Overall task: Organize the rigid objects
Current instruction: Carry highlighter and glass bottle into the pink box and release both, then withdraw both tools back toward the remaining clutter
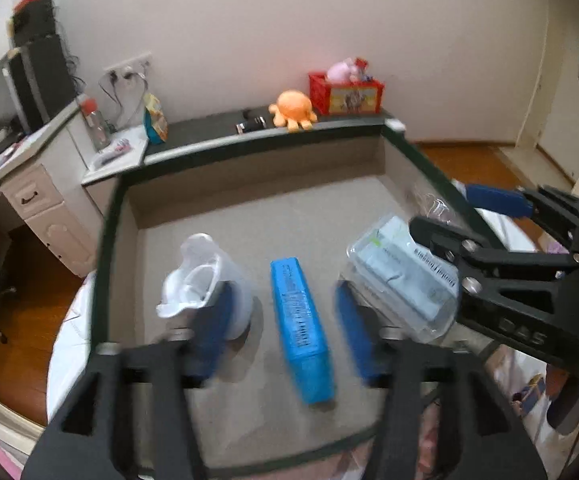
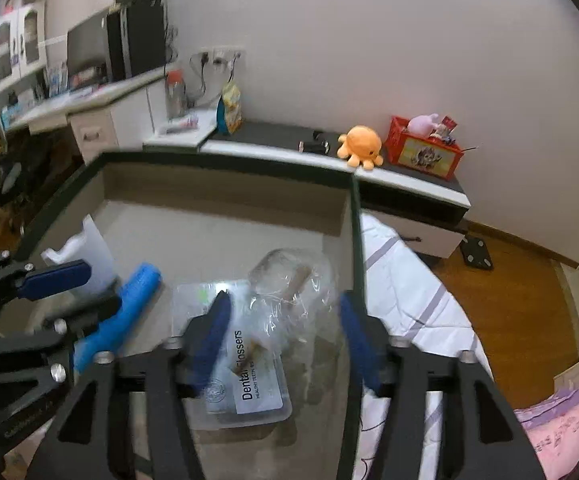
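Note:
A beige fabric bin (image 1: 249, 216) with a dark rim holds a blue flat case (image 1: 301, 328), a white plastic cup (image 1: 205, 280) and a clear dental flossers pack (image 1: 405, 272). My left gripper (image 1: 285, 332) is open and empty above the blue case. My right gripper (image 2: 285, 336) is open above the flossers pack (image 2: 245, 376) and a clear plastic wrapper (image 2: 289, 280) holding a tan piece. The right gripper also shows in the left wrist view (image 1: 485, 220). The left gripper shows in the right wrist view (image 2: 69, 292) beside the blue case (image 2: 121, 312).
The bin (image 2: 225, 192) rests on a white quilted bed (image 2: 409, 280). Behind it a low shelf (image 2: 409, 180) carries an orange plush octopus (image 2: 361, 146) and a red crate (image 2: 425, 152). A desk (image 1: 29, 184) stands at left. Wooden floor (image 2: 509, 300) lies at right.

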Tool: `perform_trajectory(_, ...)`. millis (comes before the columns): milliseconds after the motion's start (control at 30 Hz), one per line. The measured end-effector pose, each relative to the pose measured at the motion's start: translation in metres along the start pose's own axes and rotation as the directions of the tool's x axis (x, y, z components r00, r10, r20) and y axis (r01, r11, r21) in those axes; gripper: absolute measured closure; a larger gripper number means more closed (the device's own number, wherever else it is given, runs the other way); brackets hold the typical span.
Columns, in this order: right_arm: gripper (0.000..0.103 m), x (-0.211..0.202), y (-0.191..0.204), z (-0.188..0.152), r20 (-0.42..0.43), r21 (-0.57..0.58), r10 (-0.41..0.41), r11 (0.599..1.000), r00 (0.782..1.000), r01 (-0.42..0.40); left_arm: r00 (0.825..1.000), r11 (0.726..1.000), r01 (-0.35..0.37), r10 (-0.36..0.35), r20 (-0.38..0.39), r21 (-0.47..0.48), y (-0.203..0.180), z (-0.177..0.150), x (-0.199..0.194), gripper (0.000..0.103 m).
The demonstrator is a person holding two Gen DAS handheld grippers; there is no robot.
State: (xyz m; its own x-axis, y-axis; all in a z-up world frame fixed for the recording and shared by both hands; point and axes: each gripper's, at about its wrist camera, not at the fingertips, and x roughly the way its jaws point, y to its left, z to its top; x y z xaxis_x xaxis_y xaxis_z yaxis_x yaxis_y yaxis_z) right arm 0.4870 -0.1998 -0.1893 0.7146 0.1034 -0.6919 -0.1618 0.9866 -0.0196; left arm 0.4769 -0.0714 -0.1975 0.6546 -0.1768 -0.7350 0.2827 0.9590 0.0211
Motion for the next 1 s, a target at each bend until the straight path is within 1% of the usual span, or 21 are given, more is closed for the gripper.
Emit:
perform_trajectory(33,0.022,-0.005,-0.002,0.003,0.014,0.005,-0.003,1.0,1.0,0.003,0.999,1.0,-0.019,0.019,0.035,-0.004,0.001,-0.002,-0.012,0.026)
perform_trajectory(67,0.022,-0.017,-0.002,0.002,0.041,0.007,-0.011,1.0,0.999,0.011,0.997,1.0,-0.03,0.031,0.067,-0.006,0.002,-0.005,-0.023,0.019)
perform_trajectory(167,0.021,-0.053,-0.002,-0.003,0.103,0.015,0.006,1.0,0.995,-0.007,0.99,0.998,-0.047,0.052,0.131,-0.038,0.007,-0.015,-0.061,0.011)
perform_trajectory(200,0.021,-0.067,-0.003,-0.006,0.124,0.021,0.004,1.0,0.992,-0.007,0.986,0.998,-0.05,0.057,0.158,-0.048,0.008,-0.02,-0.074,0.007)
perform_trajectory(233,0.018,-0.078,-0.002,-0.008,0.148,0.027,0.002,1.0,0.989,-0.006,0.98,0.997,-0.061,0.07,0.186,-0.057,0.008,-0.025,-0.089,0.004)
perform_trajectory(267,0.012,-0.095,-0.001,-0.015,0.181,0.031,0.004,0.999,0.983,-0.01,0.971,0.995,-0.076,0.09,0.221,-0.072,0.009,-0.032,-0.106,0.001)
perform_trajectory(300,0.008,-0.107,0.0,-0.02,0.204,0.031,0.009,0.999,0.979,-0.015,0.959,0.992,-0.085,0.106,0.263,-0.09,0.008,-0.041,-0.125,0.0)
perform_trajectory(333,0.0,-0.122,0.003,-0.027,0.227,0.031,0.01,0.999,0.974,-0.018,0.953,0.991,-0.09,0.115,0.279,-0.1,0.009,-0.046,-0.135,0.0)
perform_trajectory(400,0.0,-0.151,0.009,-0.042,0.282,0.031,0.015,0.999,0.959,-0.025,0.934,0.988,-0.092,0.13,0.333,-0.127,0.006,-0.064,-0.167,0.0)
perform_trajectory(500,0.0,-0.192,0.021,-0.07,0.346,0.037,0.031,0.998,0.938,-0.046,0.906,0.981,-0.11,0.166,0.39,-0.162,-0.001,-0.087,-0.199,0.0)
perform_trajectory(533,0.0,-0.202,0.023,-0.077,0.367,0.04,0.03,0.998,0.93,-0.048,0.892,0.978,-0.12,0.182,0.413,-0.172,-0.005,-0.096,-0.211,0.0)
perform_trajectory(567,0.0,-0.212,0.027,-0.085,0.383,0.04,0.028,0.998,0.923,-0.047,0.876,0.973,-0.142,0.209,0.436,-0.181,-0.009,-0.107,-0.224,0.0)
perform_trajectory(633,0.0,-0.23,0.034,-0.102,0.411,0.034,0.021,0.999,0.911,-0.038,0.849,0.967,-0.167,0.24,0.47,-0.192,-0.016,-0.126,-0.244,0.0)
perform_trajectory(700,0.0,-0.245,0.039,-0.118,0.435,0.034,-0.002,0.999,0.9,-0.015,0.831,0.963,-0.183,0.259,0.492,-0.197,-0.024,-0.143,-0.258,0.0)
perform_trajectory(767,0.0,-0.26,0.043,-0.133,0.457,0.041,-0.043,0.999,0.889,0.027,0.817,0.962,-0.188,0.265,0.512,-0.198,-0.029,-0.156,-0.269,0.0)
perform_trajectory(800,0.0,-0.266,0.044,-0.137,0.469,0.05,-0.055,0.998,0.881,0.035,0.816,0.963,-0.184,0.261,0.516,-0.197,-0.031,-0.162,-0.272,0.0)
perform_trajectory(833,0.0,-0.273,0.045,-0.145,0.482,0.055,-0.057,0.998,0.874,0.035,0.818,0.965,-0.181,0.255,0.515,-0.189,-0.034,-0.167,-0.275,0.0)
perform_trajectory(900,0.0,-0.281,0.045,-0.155,0.485,0.067,-0.069,0.997,0.872,0.042,0.815,0.967,-0.181,0.251,0.523,-0.181,-0.039,-0.178,-0.282,0.0)
perform_trajectory(933,0.0,-0.285,0.045,-0.159,0.486,0.073,-0.072,0.996,0.871,0.042,0.813,0.965,-0.193,0.26,0.521,-0.18,-0.042,-0.181,-0.285,0.0)
perform_trajectory(1000,0.0,-0.289,0.044,-0.165,0.483,0.084,-0.073,0.996,0.873,0.037,0.808,0.966,-0.195,0.256,0.53,-0.169,-0.045,-0.186,-0.289,0.0)
